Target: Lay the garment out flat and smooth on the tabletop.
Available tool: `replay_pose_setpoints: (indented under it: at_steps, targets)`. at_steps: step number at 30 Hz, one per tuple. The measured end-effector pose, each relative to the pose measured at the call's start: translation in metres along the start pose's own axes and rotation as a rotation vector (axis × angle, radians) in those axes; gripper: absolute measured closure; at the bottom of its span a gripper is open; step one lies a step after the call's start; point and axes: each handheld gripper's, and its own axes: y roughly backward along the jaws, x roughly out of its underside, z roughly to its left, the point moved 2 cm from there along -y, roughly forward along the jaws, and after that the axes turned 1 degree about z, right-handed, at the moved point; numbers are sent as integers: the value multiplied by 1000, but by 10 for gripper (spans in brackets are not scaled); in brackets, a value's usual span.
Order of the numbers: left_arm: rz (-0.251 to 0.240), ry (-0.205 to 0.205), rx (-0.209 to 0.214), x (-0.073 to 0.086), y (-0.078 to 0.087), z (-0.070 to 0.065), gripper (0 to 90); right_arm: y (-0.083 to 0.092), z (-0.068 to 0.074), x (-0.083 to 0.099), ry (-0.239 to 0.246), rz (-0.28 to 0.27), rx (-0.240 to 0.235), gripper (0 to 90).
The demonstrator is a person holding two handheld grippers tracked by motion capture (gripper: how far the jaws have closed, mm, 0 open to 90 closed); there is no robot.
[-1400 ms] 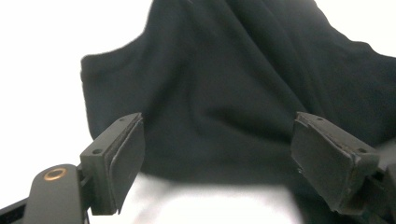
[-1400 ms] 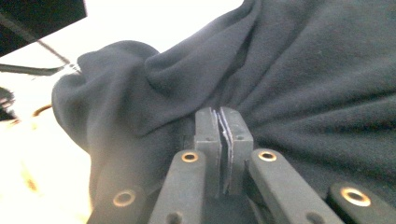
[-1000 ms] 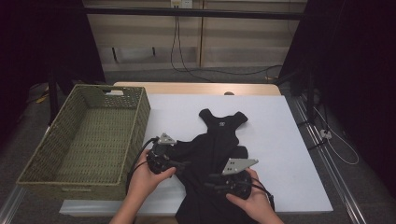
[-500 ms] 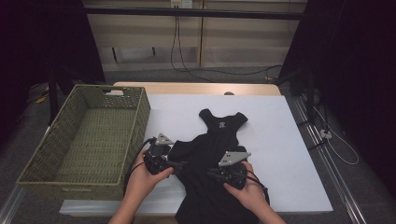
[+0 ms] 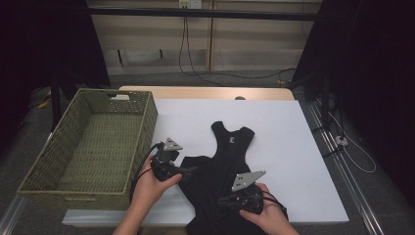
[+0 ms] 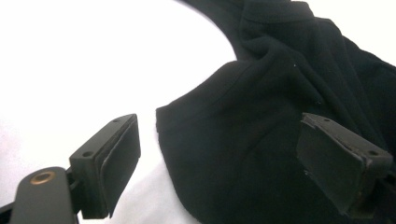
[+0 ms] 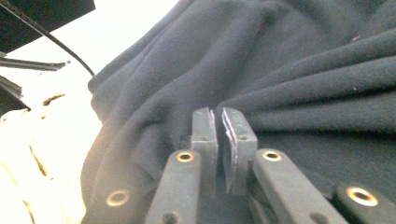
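Note:
A black sleeveless garment point(image 5: 230, 161) lies on the white table point(image 5: 293, 137), neck away from me and hem hanging over the near edge. My left gripper point(image 5: 191, 171) rests at its left edge, open. In the left gripper view the jaws point(image 6: 224, 149) straddle a corner of the fabric point(image 6: 261, 130) without pressing it. My right gripper point(image 5: 222, 199) sits low on the garment near the front edge. Its jaws point(image 7: 219, 121) have just been closing and now pinch a thin fold of the bunched cloth point(image 7: 303, 70).
A large woven basket point(image 5: 147, 122) stands on the left side of the table, close to my left hand. Bare white tabletop stretches right of and beyond the garment. Cables run along the floor behind and to the right.
My right gripper went a little farther onto the garment, then came back toward the near edge. The left gripper has kept its place at the garment's left edge.

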Motion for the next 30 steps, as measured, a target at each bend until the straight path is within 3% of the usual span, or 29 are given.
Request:
replay_pose_setpoints:
  at_steps: [1, 2, 3, 4, 7, 8, 9, 10, 11, 12, 15, 20, 23, 24, 30]
  targets:
    - [0, 0, 0, 0, 0, 0, 144, 0, 0, 0, 0, 0, 0, 821]
    - [-4, 5, 2, 0, 0, 0, 144, 2, -2, -2, 15, -28, 27, 717]
    - [-4, 5, 2, 0, 0, 0, 144, 2, -2, -2, 15, -28, 27, 717]
    - [-3, 2, -1, 0, 0, 0, 143, 6, -9, -7, 5, -66, 83, 616]
    - [2, 3, -4, 0, -2, 1, 142, 9, -18, -11, -19, -107, 125, 595]
    - [10, 2, -3, 1, -4, 2, 142, 11, -28, -15, -42, -136, 182, 532]
    - [10, 2, -3, 1, -4, 2, 142, 11, -28, -15, -42, -136, 182, 532]
    - [13, 9, -1, 2, -5, 3, 142, 8, -37, -18, -47, -132, 221, 505]
    - [13, 9, -1, 2, -5, 3, 142, 8, -37, -18, -47, -132, 221, 505]
    - [13, 10, -5, 2, -6, 5, 142, 3, -44, -22, -55, -127, 250, 461]
    - [15, 17, -2, 2, -7, 5, 142, -9, -48, -24, -60, -110, 251, 448]
    - [10, 20, -6, 2, -6, 7, 143, -20, -49, -24, -77, -104, 243, 509]
    - [8, 23, -4, 1, -7, 7, 143, -18, -49, -22, -74, -100, 224, 724]
    - [10, 27, -1, 1, -8, 6, 143, -16, -49, -20, -95, -101, 186, 844]
    - [4, 16, 16, -3, -9, 4, 152, -14, -44, -18, -90, -92, 150, 881]
